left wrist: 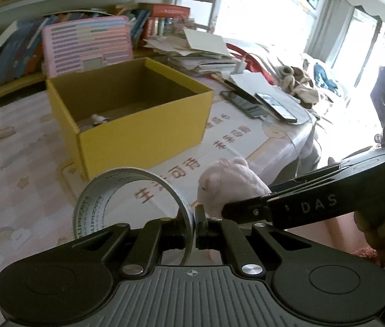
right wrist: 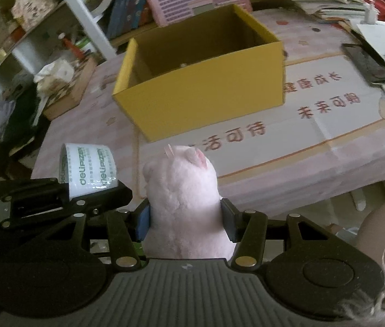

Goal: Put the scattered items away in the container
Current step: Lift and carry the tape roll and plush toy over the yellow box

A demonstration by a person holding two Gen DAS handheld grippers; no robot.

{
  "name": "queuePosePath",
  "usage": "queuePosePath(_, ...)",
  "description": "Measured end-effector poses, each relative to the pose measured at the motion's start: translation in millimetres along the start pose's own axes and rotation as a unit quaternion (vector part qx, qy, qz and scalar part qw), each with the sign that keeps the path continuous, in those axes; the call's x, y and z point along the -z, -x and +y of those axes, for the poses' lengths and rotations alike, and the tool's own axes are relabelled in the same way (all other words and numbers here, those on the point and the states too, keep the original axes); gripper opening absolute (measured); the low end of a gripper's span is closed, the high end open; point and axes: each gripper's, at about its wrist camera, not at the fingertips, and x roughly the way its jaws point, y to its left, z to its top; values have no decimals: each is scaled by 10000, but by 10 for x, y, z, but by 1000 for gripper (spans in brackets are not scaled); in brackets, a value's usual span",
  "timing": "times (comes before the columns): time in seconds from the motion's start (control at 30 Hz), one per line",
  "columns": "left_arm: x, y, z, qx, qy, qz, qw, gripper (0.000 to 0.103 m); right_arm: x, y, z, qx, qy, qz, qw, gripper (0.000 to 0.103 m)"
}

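1. The table (right wrist: 89,114) is covered by a pale pink cloth with a faint checked pattern and small cartoon prints.
2. A white poster (right wrist: 328,125) with red characters and a yellow border lies flat on the cloth, reaching the table's near edge.
3. An open yellow box (right wrist: 206,100) stands toward the middle of the table, its near side resting on the poster.
4. Two phones (left wrist: 260,102) lie side by side, screens up, near the table's right edge.
5. A loose heap of papers and books (left wrist: 203,54) sits at the far right corner.
6. A pink printed board (left wrist: 89,46) stands just behind the box at the far edge.
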Motion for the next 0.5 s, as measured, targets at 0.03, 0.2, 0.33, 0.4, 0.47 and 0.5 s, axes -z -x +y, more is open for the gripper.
queuePosePath(0.03, -24, -37, -16, 29, -28, 11, 10000, 4, -15, 5, -39, 22, -26, -7, 10000, 50)
queuePosePath(0.2, -139, -204, -87, 139, -145, 26, 9998, 4, -105, 20, -235, 109, -120, -34, 9999, 50)
queuePosePath(0.33, -253, -262, -126, 127, -249, -121, 9995, 4, -222, 17, -344, 104, -149, -136, 9997, 50)
queuePosePath(0.4, -344, -272, -134, 71, -327, -255, 9991, 4, -313, 26, -376, 80, -109, -234, 9996, 50)
queuePosePath(0.47, -454, -263, -120, -1, -415, -403, 9983, 4, -438, 35, -397, 33, -20, -349, 9994, 50)
queuePosePath(0.5, -518, -259, -111, -37, -454, -478, 9978, 4, -512, 41, -406, 20, 21, -425, 9991, 50)
